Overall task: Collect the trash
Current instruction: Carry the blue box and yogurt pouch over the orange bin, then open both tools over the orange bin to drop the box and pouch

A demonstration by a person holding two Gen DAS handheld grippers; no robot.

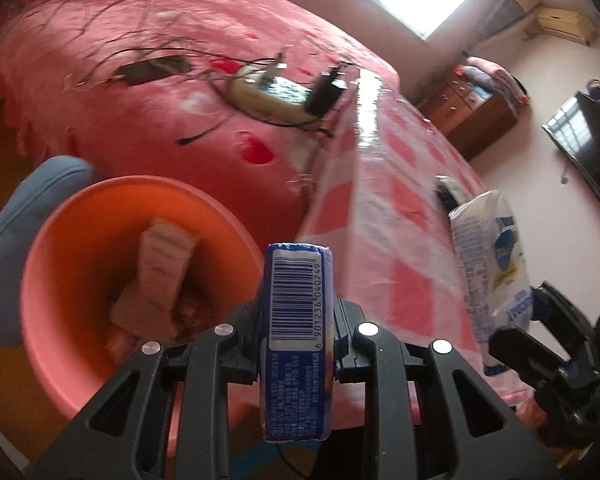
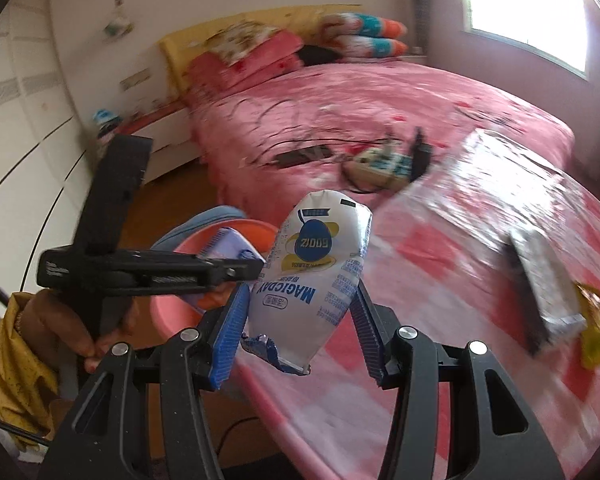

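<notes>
My left gripper is shut on a flat blue packet with a barcode, held upright beside the rim of a pink basin. A beige carton and other scraps lie in the basin. My right gripper is shut on a white pouch with blue print, which it holds in the air over the bed's edge. In the right wrist view the left gripper carries the blue packet over the basin. The left wrist view has the pouch at its right edge.
A bed with a pink cover fills both views. On it lie a power strip, cables, a black adapter, a grey box and a yellow wrapper. A hand grips the left tool. Wooden floor lies to the left.
</notes>
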